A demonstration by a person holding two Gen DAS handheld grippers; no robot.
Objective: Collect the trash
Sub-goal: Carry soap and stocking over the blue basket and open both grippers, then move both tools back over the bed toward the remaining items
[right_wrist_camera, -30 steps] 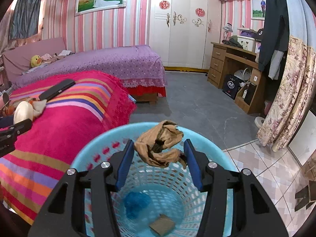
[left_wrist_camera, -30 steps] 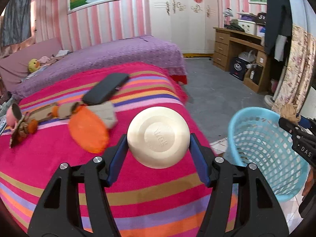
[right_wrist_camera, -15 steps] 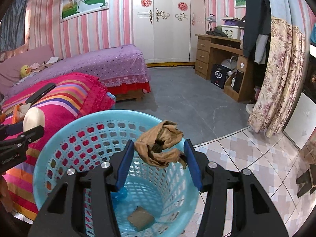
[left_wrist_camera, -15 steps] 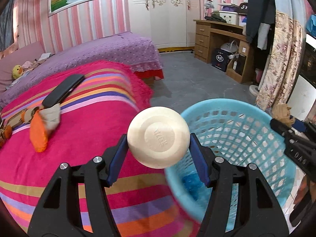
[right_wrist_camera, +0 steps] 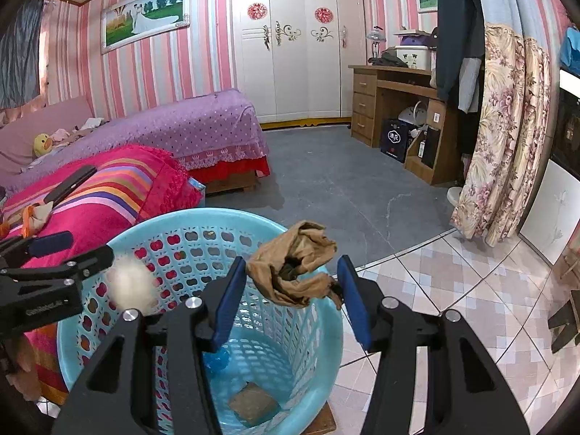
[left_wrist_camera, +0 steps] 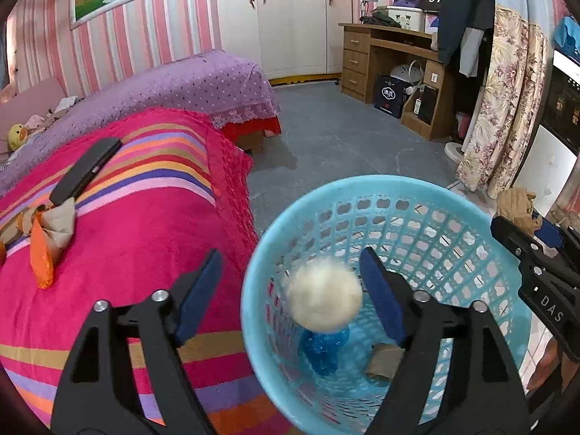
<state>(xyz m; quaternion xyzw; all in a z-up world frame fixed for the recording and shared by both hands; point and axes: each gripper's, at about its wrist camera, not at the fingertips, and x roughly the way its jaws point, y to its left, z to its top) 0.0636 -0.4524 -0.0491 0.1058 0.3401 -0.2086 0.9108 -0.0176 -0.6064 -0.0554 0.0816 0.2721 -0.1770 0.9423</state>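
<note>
A: We see the left gripper [left_wrist_camera: 290,286] with jaws that have just been opening, nothing pressed between the pads now. The cream disc [left_wrist_camera: 323,293] is blurred, loose in the air over the basket [left_wrist_camera: 482,253] mouth.

B: Risk? We think it sits near the rim on the bed side, so it could clip the edge and bounce onto the blanket [left_wrist_camera: 119,253] or the floor (the blur makes its path hard to read).

A: And the right gripper [right_wrist_camera: 290,290] is clamped on the wad [right_wrist_camera: 295,264], a crumpled tan paper or cloth thing, dark fold in the middle. It hangs over the far rim, not the middle.

B: So if we let go there, it may drape on the rim or fall on the tiles. Light and floppy, we judge.

A: Disc looks round, smooth, off-white. Basket already holds a blue bag [left_wrist_camera: 324,344] and a brown scrap [left_wrist_camera: 384,362].

B: An orange wrapper [left_wrist_camera: 41,253] is left on the blanket.
</note>
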